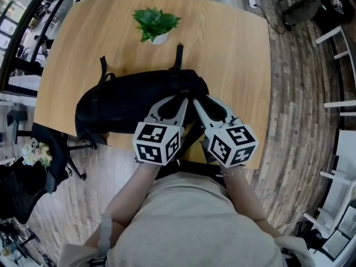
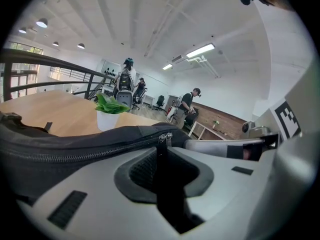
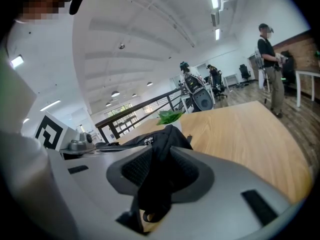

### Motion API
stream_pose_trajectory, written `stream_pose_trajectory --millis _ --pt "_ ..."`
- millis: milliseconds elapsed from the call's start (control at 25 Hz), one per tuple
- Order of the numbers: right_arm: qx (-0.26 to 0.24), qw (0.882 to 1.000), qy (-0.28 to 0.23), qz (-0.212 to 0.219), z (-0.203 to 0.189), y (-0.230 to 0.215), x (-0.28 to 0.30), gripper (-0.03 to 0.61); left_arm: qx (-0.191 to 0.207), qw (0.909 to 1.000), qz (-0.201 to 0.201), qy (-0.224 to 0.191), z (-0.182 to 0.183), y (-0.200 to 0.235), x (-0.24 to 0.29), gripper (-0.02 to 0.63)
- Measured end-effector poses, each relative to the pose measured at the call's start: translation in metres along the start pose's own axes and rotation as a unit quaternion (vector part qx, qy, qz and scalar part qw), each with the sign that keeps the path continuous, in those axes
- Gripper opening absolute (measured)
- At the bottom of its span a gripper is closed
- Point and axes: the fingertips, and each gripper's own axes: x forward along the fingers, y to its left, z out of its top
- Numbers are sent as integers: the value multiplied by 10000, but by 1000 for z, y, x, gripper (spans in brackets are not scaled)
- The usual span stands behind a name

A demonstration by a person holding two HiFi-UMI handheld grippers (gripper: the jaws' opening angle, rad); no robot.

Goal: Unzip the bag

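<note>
A black bag (image 1: 128, 102) lies lengthwise on the wooden table (image 1: 233, 54), and both grippers meet at its right end. My left gripper (image 1: 183, 100) has its jaws close together on the zipper pull (image 2: 163, 139), at the right end of the silver zipper line that runs left across the bag (image 2: 60, 149). My right gripper (image 1: 196, 100) sits just to the right of it. In the right gripper view a fold of the bag's black fabric (image 3: 162, 139) fills the gap between the pads, and the slider (image 3: 148, 141) shows just to the left.
A small potted plant (image 1: 156, 24) stands on the table behind the bag. Two bag straps (image 1: 103, 68) stick out toward the far side. The table's near edge runs under my grippers. A black chair (image 1: 55, 149) stands at the lower left on the floor. A person (image 3: 270, 69) stands far off.
</note>
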Motion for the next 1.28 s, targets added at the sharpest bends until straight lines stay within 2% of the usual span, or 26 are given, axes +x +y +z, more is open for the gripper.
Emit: stream_pose_trajectory --millis 520,920,1280 --pt "24 9999 31 92 -1 -6 2 117 106 9999 -39 -130 1 -7 2 35" --pt "133 9998 -26 153 -2 -5 2 103 -101 9991 -48 -415 8 -5 -8 26" --pt "170 9996 -33 238 -2 -6 0 87 -267 9986 -235 -399 11 -2 -19 25"
